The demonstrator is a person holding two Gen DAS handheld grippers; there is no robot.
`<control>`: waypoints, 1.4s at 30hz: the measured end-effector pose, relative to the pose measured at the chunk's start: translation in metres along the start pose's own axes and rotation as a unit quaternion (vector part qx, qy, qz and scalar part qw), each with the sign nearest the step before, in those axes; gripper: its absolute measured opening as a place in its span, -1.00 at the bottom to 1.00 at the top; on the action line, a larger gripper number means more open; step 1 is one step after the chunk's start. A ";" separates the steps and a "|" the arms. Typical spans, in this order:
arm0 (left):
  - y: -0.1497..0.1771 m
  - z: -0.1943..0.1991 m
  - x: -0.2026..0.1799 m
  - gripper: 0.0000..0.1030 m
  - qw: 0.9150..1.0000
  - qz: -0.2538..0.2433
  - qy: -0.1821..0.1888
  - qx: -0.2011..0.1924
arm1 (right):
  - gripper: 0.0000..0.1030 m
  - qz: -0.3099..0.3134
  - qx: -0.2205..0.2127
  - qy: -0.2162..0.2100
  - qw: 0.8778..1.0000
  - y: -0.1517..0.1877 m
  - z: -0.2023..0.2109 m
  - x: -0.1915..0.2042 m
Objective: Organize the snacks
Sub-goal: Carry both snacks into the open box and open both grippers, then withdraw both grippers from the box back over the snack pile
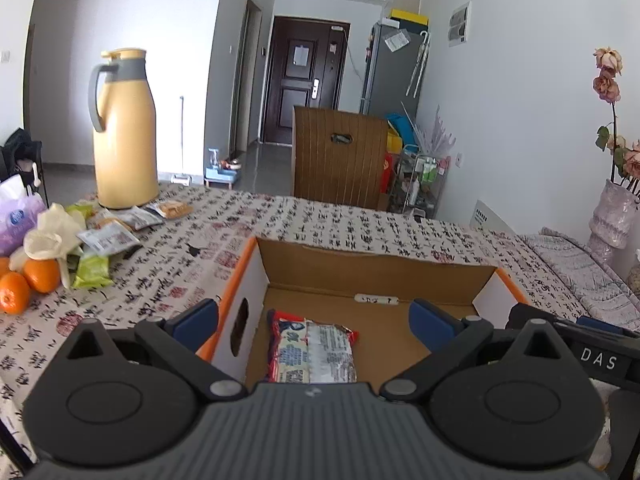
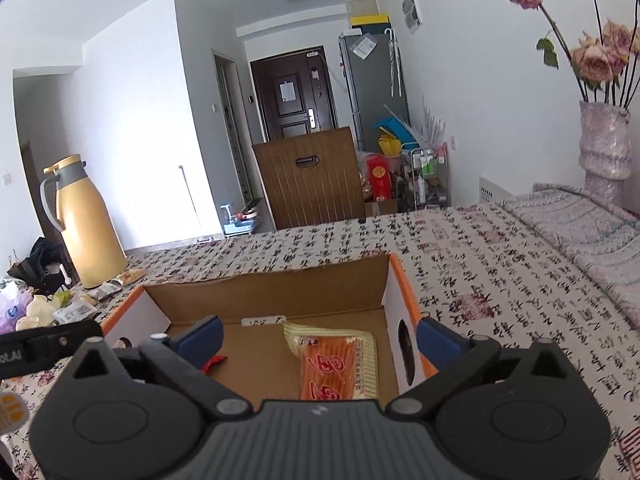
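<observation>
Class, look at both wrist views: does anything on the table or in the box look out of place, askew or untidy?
Yes. Loose snack packets lie in an untidy heap beside the yellow thermos jug, outside the open cardboard box. Inside it, the red-edged packet and the orange packet lie flat, slightly askew.

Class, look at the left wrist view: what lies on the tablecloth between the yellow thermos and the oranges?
In the left wrist view, loose snack packets and a cream glove lie between the yellow thermos and the oranges.
</observation>
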State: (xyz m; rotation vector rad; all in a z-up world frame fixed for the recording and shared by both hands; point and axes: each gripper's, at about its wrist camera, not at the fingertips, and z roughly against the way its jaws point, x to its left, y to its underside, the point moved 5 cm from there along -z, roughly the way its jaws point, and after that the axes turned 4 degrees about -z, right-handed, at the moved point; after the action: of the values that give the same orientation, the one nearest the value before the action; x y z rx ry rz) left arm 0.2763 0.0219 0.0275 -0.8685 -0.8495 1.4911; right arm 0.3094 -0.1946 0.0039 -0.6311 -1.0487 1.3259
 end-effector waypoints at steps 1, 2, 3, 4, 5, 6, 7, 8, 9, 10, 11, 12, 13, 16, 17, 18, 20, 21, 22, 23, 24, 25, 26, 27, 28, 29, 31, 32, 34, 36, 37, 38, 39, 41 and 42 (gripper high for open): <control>-0.001 0.004 0.000 1.00 1.000 -0.001 0.000 -0.003 | 1.00 0.003 -0.004 0.000 1.000 -0.002 0.004 0.002; -0.002 0.008 0.000 1.00 1.000 -0.002 0.000 -0.005 | 1.00 0.006 -0.007 -0.001 1.000 -0.003 0.007 0.003; -0.002 0.011 0.000 1.00 1.000 -0.003 -0.001 -0.007 | 1.00 0.009 -0.009 -0.001 1.000 -0.003 0.010 0.005; -0.002 0.015 0.000 1.00 1.000 -0.004 -0.001 -0.008 | 1.00 0.011 -0.011 -0.002 1.000 -0.004 0.013 0.006; -0.002 0.018 0.000 1.00 1.000 -0.005 -0.002 -0.009 | 1.00 0.014 -0.013 -0.002 1.000 -0.005 0.016 0.007; -0.002 0.022 0.000 1.00 1.000 -0.005 -0.003 -0.011 | 1.00 0.016 -0.014 -0.003 1.000 -0.005 0.019 0.009; -0.002 0.026 0.001 1.00 1.000 -0.006 -0.003 -0.012 | 1.00 0.017 -0.014 -0.003 1.000 -0.004 0.022 0.010; -0.002 0.029 0.001 1.00 1.000 -0.006 -0.004 -0.013 | 1.00 0.019 -0.015 -0.004 1.000 -0.004 0.026 0.011; -0.002 0.034 0.001 1.00 1.000 -0.007 -0.004 -0.015 | 1.00 0.021 -0.016 -0.004 1.000 -0.004 0.029 0.012; -0.002 0.038 0.001 1.00 1.000 -0.007 -0.004 -0.017 | 1.00 0.023 -0.017 -0.004 1.000 -0.004 0.033 0.013; -0.002 0.042 0.002 1.00 1.000 -0.007 -0.005 -0.019 | 1.00 0.026 -0.019 -0.005 0.999 -0.004 0.037 0.014; -0.002 0.046 0.002 1.00 1.000 -0.007 -0.005 -0.021 | 1.00 0.027 -0.020 -0.005 0.999 -0.004 0.040 0.014; -0.001 0.049 0.002 1.00 1.000 -0.007 -0.005 -0.022 | 1.00 0.029 -0.021 -0.005 0.999 -0.004 0.043 0.014; 0.002 0.061 0.003 1.00 1.000 -0.007 -0.003 -0.026 | 1.00 0.033 -0.023 -0.005 0.999 -0.002 0.053 0.015; 0.003 0.064 0.004 1.00 1.000 -0.008 -0.004 -0.026 | 1.00 0.035 -0.024 -0.005 0.999 -0.001 0.058 0.016; 0.004 0.067 0.004 1.00 1.000 -0.009 -0.004 -0.026 | 1.00 0.036 -0.025 -0.005 0.999 0.000 0.062 0.016; 0.008 0.074 0.004 1.00 1.000 -0.012 -0.002 -0.027 | 1.00 0.039 -0.026 -0.005 0.999 0.002 0.070 0.017; 0.011 0.078 0.003 1.00 0.999 -0.015 -0.001 -0.028 | 1.00 0.040 -0.026 -0.005 0.999 0.004 0.074 0.016; 0.012 0.081 0.003 1.00 0.999 -0.017 -0.001 -0.029 | 1.00 0.040 -0.026 -0.005 0.999 0.006 0.077 0.016; 0.015 0.085 0.003 1.00 0.999 -0.019 -0.001 -0.029 | 1.00 0.040 -0.026 -0.005 0.999 0.009 0.082 0.015; 0.018 0.089 0.003 1.00 0.999 -0.020 -0.001 -0.029 | 1.00 0.040 -0.026 -0.004 0.999 0.012 0.086 0.014; 0.021 0.093 0.003 1.00 0.999 -0.019 -0.001 -0.029 | 1.00 0.040 -0.026 -0.005 0.999 0.014 0.090 0.014; 0.024 0.096 0.003 1.00 0.999 -0.020 -0.001 -0.027 | 1.00 0.041 -0.026 -0.005 0.999 0.017 0.095 0.013; 0.028 0.100 0.004 1.00 0.999 -0.020 -0.001 -0.026 | 1.00 0.043 -0.026 -0.005 0.999 0.020 0.099 0.013; 0.032 0.103 0.004 1.00 0.999 -0.021 -0.001 -0.025 | 1.00 0.044 -0.027 -0.005 0.999 0.023 0.104 0.012; 0.035 0.106 0.003 1.00 0.999 -0.021 -0.001 -0.024 | 1.00 0.044 -0.027 -0.005 0.999 0.027 0.109 0.012; 0.044 0.113 0.004 1.00 1.000 -0.023 -0.003 -0.019 | 1.00 0.045 -0.025 -0.007 0.999 0.034 0.118 0.010; 0.048 0.117 0.004 1.00 1.000 -0.025 -0.003 -0.018 | 1.00 0.046 -0.024 -0.008 0.999 0.038 0.123 0.009; 0.056 0.126 0.005 1.00 0.999 -0.029 -0.002 -0.018 | 1.00 0.049 -0.022 -0.008 0.999 0.045 0.131 0.008; 0.064 0.134 0.005 1.00 0.999 -0.032 -0.002 -0.018 | 1.00 0.051 -0.019 -0.008 0.998 0.053 0.140 0.006; 0.068 0.139 0.006 1.00 0.999 -0.034 -0.002 -0.019 | 1.00 0.052 -0.017 -0.009 0.998 0.057 0.144 0.005; 0.072 0.143 0.006 1.00 0.999 -0.036 -0.002 -0.020 | 1.00 0.052 -0.015 -0.008 0.998 0.062 0.149 0.003; 0.077 0.147 0.006 1.00 0.999 -0.038 -0.001 -0.019 | 1.00 0.053 -0.013 -0.009 0.998 0.066 0.153 0.002; 0.086 0.154 0.006 1.00 0.999 -0.042 0.000 -0.018 | 1.00 0.054 -0.010 -0.010 0.998 0.075 0.161 0.000; 0.090 0.157 0.006 1.00 0.999 -0.044 0.000 -0.016 | 1.00 0.054 -0.008 -0.010 0.998 0.078 0.165 -0.001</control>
State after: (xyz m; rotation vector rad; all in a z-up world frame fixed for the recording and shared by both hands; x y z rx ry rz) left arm 0.0952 0.0143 0.0204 -0.8440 -0.9040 1.4034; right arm 0.1274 -0.2116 0.0073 -0.6961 -1.0546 1.4219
